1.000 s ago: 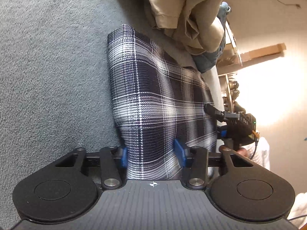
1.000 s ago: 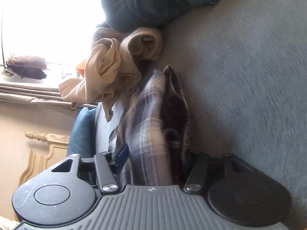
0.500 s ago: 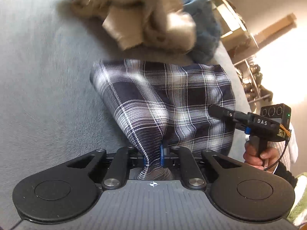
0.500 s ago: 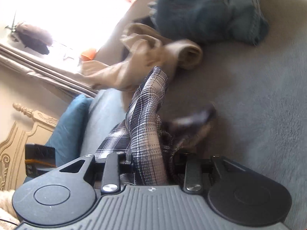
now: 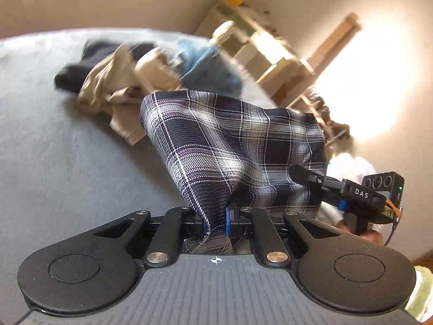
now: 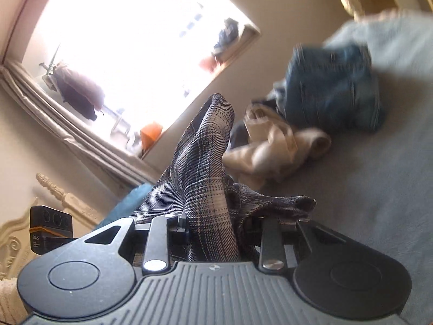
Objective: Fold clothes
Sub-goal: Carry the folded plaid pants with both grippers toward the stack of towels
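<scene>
Lifting clear of the grey bed (image 5: 54,162), where it was lying flat a second ago, the dark checked woven garment (image 5: 235,146) is now held pinched between the closed left hand-held gripper (image 5: 215,223) and right hand-held gripper (image 6: 216,233), so a fold is judged under way; "DAS" is read on the right one.

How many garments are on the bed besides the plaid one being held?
3 at least: tan garment, jeans beyond it, dark piece beside the tan one. The pile may hide more.
</scene>
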Tool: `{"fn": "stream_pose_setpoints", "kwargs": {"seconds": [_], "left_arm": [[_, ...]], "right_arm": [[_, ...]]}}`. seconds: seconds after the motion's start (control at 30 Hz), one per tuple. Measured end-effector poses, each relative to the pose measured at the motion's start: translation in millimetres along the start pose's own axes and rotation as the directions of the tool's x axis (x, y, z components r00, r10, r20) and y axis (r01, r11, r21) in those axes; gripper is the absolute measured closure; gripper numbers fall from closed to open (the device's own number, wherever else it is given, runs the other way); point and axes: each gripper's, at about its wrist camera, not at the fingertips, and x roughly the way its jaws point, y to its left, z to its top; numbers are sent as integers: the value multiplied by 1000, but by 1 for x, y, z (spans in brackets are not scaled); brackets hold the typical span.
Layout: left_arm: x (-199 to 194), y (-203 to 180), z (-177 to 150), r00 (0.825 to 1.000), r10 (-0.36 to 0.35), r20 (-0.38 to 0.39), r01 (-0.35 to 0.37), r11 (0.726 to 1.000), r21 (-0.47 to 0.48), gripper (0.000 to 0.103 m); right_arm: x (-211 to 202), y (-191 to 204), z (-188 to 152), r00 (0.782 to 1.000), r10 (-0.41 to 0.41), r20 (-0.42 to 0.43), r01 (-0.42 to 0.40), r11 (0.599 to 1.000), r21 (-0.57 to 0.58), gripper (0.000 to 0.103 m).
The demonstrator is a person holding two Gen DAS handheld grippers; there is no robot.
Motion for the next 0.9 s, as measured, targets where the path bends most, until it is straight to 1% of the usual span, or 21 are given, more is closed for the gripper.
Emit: {"fn": "stream_pose_setpoints", "kwargs": {"seconds": [0.1, 0.2, 0.27, 0.37, 0.4, 0.47, 0.57, 0.63, 0.67, 0.73, 0.83, 0.9], "left_arm": [[-15, -17, 3, 998, -57, 22, 56, 998, 22, 94], [-24, -34, 5, 991, -128, 37, 124, 988, 95, 94], [-24, -48, 5, 981, -188, 38, 181, 973, 140, 94], [-16, -72, 4, 957, -289, 30, 276, 937, 216, 94], [-12, -82, 3, 945, -327, 22, 313, 920, 234, 94], [0, -102, 3, 912, -409, -5, 397, 881, 256, 94], [19, -136, 5, 854, -516, -63, 511, 811, 283, 94], [30, -159, 7, 814, -572, -106, 575, 764, 294, 94], [36, -171, 8, 793, -596, -127, 604, 739, 298, 94], [43, -197, 7, 751, -639, -165, 653, 684, 324, 94], [53, -230, -5, 704, -679, -210, 700, 612, 368, 94], [63, -245, -17, 680, -693, -238, 723, 581, 374, 94]], "right_arm": [[-32, 29, -10, 995, -39, 91, 40, 999, -9, 71], [-70, 57, -19, 980, -77, 186, 85, 996, -36, 71], [-99, 73, -23, 965, -101, 244, 119, 991, -60, 71], [-145, 96, -28, 933, -156, 323, 195, 977, -90, 71], [-160, 104, -29, 921, -176, 348, 222, 970, -97, 71], [-193, 118, -30, 890, -228, 394, 288, 952, -100, 71], [-239, 141, -30, 836, -320, 446, 395, 915, -84, 71], [-269, 157, -29, 795, -376, 476, 462, 883, -76, 71], [-282, 166, -29, 776, -400, 487, 495, 866, -78, 71], [-304, 173, -42, 739, -433, 516, 533, 844, -56, 71], [-334, 178, -66, 681, -476, 556, 578, 816, -9, 71], [-354, 182, -82, 640, -503, 581, 605, 796, 23, 71]]}}
